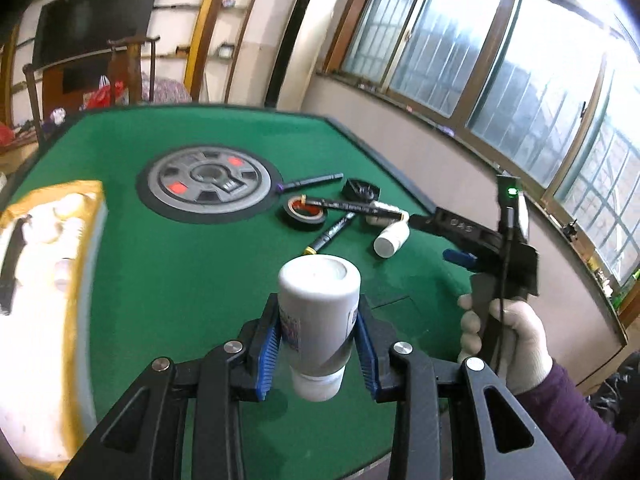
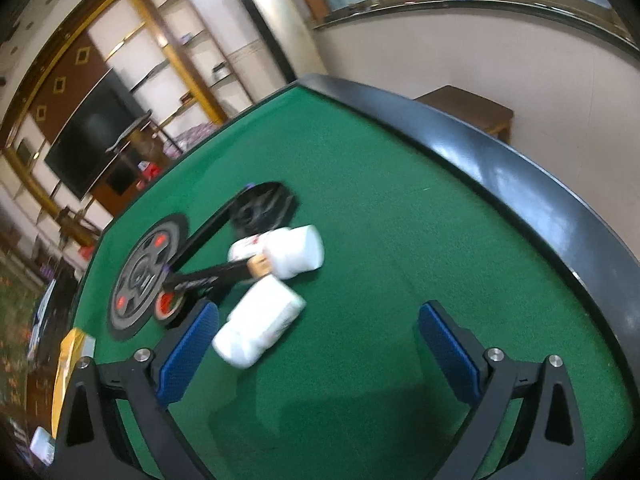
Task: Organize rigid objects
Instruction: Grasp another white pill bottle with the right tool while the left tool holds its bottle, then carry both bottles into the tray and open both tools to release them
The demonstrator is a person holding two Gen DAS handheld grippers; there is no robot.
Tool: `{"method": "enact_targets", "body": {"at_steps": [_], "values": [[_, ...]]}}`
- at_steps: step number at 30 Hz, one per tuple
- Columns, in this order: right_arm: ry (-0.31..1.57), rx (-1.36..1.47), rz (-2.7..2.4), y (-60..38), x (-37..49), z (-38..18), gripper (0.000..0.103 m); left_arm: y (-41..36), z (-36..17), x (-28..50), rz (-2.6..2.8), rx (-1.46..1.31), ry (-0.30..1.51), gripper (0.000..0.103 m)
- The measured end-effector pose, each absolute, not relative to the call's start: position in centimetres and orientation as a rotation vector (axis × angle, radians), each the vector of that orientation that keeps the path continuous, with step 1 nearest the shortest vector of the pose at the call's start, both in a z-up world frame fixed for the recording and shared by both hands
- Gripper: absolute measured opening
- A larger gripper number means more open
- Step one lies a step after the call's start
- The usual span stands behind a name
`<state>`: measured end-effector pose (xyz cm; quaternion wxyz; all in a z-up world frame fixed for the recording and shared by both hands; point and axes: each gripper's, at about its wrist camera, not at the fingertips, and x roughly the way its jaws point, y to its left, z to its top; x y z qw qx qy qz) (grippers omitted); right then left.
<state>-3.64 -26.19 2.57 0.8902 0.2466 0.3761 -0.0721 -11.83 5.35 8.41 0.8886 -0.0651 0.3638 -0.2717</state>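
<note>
Clamping a white bottle (image 1: pixel 318 320) between its blue pads, the left gripper (image 1: pixel 318 350) holds it above the green table (image 1: pixel 180 280), nearer the camera than the grey disc (image 1: pixel 208 186). Beside that disc lie a tape roll (image 1: pixel 306 212), black markers (image 1: pixel 348 206) and another white bottle (image 1: pixel 390 236). The right gripper (image 2: pixel 316 344) stands spread wide, holding nothing, over the felt near two white bottles (image 2: pixel 260 324).

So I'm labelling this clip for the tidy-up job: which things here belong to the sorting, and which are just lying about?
Part of the job:
white bottle gripped by the left gripper
second white bottle lying on the felt
markers
tape roll
gold box
right gripper, open

Just there:
green table
its centre disc
television
windows
</note>
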Motion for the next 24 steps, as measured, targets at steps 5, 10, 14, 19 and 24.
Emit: {"method": "enact_targets", "body": {"at_steps": [5, 10, 14, 19, 24], "values": [[0.873, 0.445, -0.099, -23.2, -1.0, 2.8, 0.076, 7.9, 8.8, -13.2, -0.552, -0.158, 0.733, 0.036], [0.939, 0.376, -0.152, -21.1, 1.8, 1.7, 0.058, 10.1, 9.1, -13.9, -0.52, -0.175, 0.708, 0.036], [0.935, 0.373, -0.141, -21.4, 2.2, 1.3, 0.035, 12.2, 8.9, -13.9, -0.487, -0.206, 0.704, 0.036], [0.956, 0.466, -0.051, -22.3, -0.8, 1.1, 0.035, 15.5, 8.8, -13.8, -0.457, -0.265, 0.7, 0.036], [0.933, 0.574, 0.13, -21.1, -4.2, 2.1, 0.035, 19.5, 9.1, -13.6, -0.416, -0.34, 0.691, 0.036]]}}
